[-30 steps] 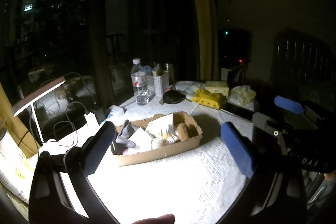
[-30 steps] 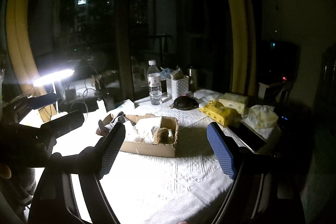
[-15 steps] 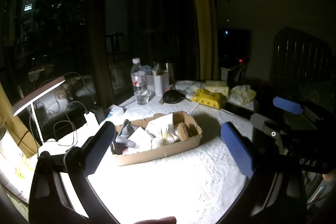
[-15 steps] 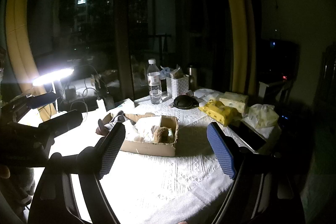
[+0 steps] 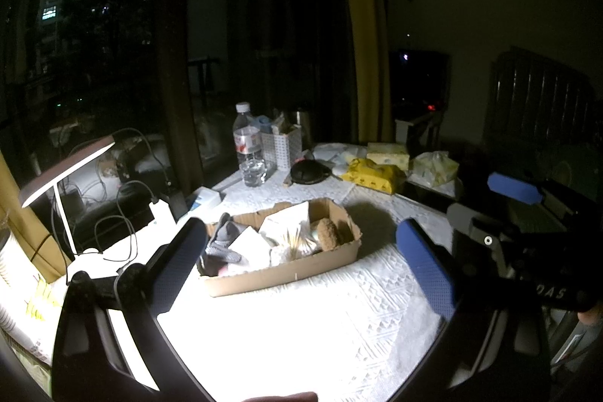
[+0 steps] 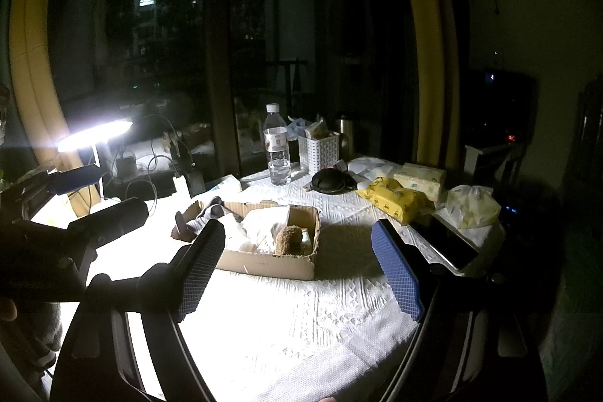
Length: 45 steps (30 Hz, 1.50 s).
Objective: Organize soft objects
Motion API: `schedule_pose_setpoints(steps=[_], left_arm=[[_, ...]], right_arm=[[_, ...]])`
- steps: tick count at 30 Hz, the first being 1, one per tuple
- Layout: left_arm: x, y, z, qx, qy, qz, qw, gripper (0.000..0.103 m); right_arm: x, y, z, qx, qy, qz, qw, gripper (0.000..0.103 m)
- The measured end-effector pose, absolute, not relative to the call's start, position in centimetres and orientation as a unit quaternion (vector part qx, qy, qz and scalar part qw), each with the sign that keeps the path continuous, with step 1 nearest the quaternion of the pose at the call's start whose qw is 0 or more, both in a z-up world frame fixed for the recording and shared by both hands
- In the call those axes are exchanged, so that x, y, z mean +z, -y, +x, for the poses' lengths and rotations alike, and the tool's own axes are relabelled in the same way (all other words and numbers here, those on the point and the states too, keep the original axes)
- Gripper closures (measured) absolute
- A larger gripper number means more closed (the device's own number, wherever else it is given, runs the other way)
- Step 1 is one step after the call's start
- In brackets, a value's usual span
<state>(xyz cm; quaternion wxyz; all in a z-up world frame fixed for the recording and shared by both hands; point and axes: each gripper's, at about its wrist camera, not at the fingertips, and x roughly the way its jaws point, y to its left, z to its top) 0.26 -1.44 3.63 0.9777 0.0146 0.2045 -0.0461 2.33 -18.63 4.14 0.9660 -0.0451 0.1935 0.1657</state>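
A shallow cardboard box (image 5: 297, 272) sits on the white patterned tablecloth (image 5: 301, 326); it also shows in the right wrist view (image 6: 264, 262). It holds a grey sock (image 5: 222, 240), white cloths (image 5: 256, 243) and a brown plush toy (image 5: 328, 232). The sock (image 6: 211, 213) hangs over the box's left end and the plush (image 6: 288, 240) sits at its right end in the right wrist view. My left gripper (image 5: 301, 262) is open and empty, just short of the box. My right gripper (image 6: 297, 274) is open and empty, also short of the box.
Behind the box stand a water bottle (image 5: 248, 149), a white basket (image 5: 286, 145), a black round object (image 5: 307, 172), a yellow wipes pack (image 5: 373, 174) and tissue packs (image 5: 433, 168). A lit desk lamp (image 6: 94, 134) with cables is at the left. A dark tablet (image 6: 448, 243) lies at the right edge.
Both grippers stay open and nearly still; the views shift only slightly.
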Motion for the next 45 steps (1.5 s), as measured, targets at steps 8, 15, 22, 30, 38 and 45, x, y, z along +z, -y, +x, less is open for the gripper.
schedule_pose_setpoints(steps=[8, 15, 22, 30, 38, 45], left_arm=[[3.64, 1.48, 0.29, -0.046, -0.204, 0.015, 0.978, 0.001], [3.64, 1.50, 0.31, -0.046, -0.205, 0.014, 0.978, 0.001], [3.60, 1.52, 0.27, -0.047, -0.206, 0.015, 0.977, 0.001], [3.62, 1.54, 0.33, -0.046, -0.206, 0.014, 0.977, 0.001], [3.64, 1.56, 0.36, -0.046, -0.206, 0.015, 0.977, 0.001], [3.65, 1.54, 0.37, -0.046, -0.206, 0.015, 0.977, 0.001]], right_arm=[[4.03, 18.52, 2.39, 0.165, -0.195, -0.045, 0.966, 0.020], [3.73, 18.51, 2.43, 0.166, -0.195, -0.045, 0.966, 0.020], [3.78, 18.52, 2.45, 0.166, -0.196, -0.045, 0.965, 0.020], [3.77, 18.49, 2.46, 0.166, -0.196, -0.045, 0.965, 0.020], [3.85, 18.45, 2.53, 0.166, -0.197, -0.045, 0.965, 0.020], [3.74, 18.39, 2.54, 0.166, -0.198, -0.045, 0.965, 0.020]])
